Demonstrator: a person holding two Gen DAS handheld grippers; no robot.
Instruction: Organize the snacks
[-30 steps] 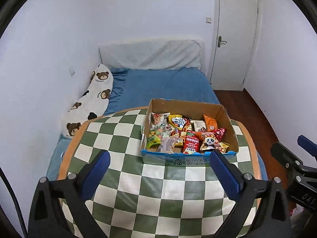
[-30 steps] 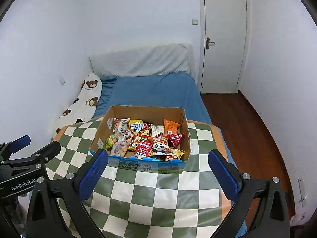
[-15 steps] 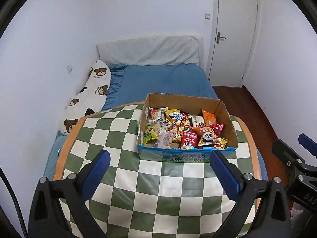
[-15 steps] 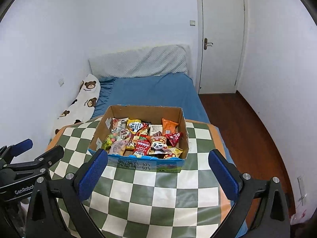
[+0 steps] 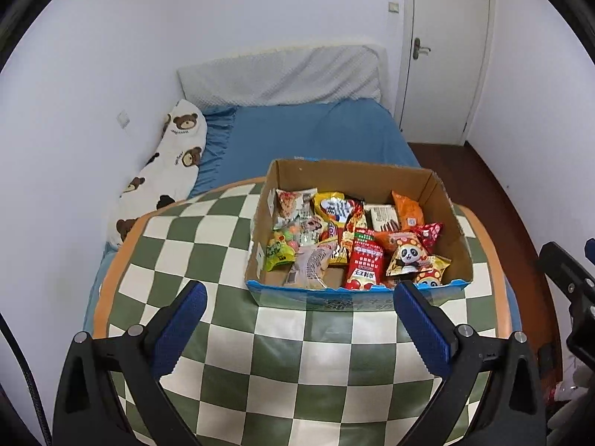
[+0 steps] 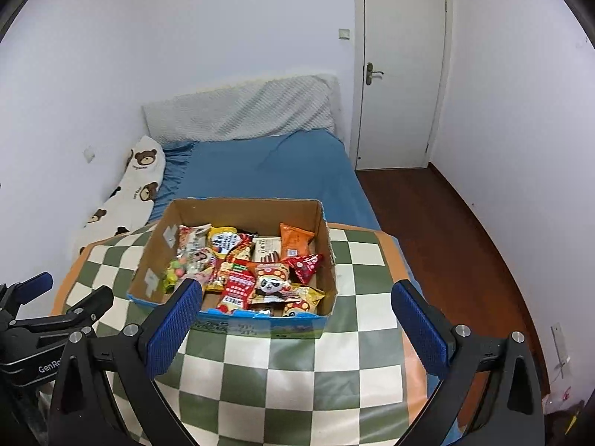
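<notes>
A cardboard box (image 5: 450,219) (image 6: 148,260) with a blue front edge stands on the far half of a green-and-white checked round table (image 5: 282,364) (image 6: 297,371). It holds several snack packets, among them a red packet (image 5: 364,264) (image 6: 238,286) and a panda packet (image 5: 407,256) (image 6: 269,284). My left gripper (image 5: 297,293) hovers open above the table just short of the box front. My right gripper (image 6: 297,290) is open too, its left fingertip (image 6: 189,293) overlapping the box's near left corner in that view. Nothing is held.
Behind the table lies a bed with a blue sheet (image 5: 316,137) (image 6: 267,171), a bear-print pillow (image 5: 167,171) (image 6: 130,186) and a grey headboard cushion (image 5: 282,74). A white door (image 6: 401,74) and wooden floor (image 6: 446,223) are on the right.
Both wrist views have risen and pulled back a little; the box sits higher and smaller in the left view. Both grippers stay open and empty.
</notes>
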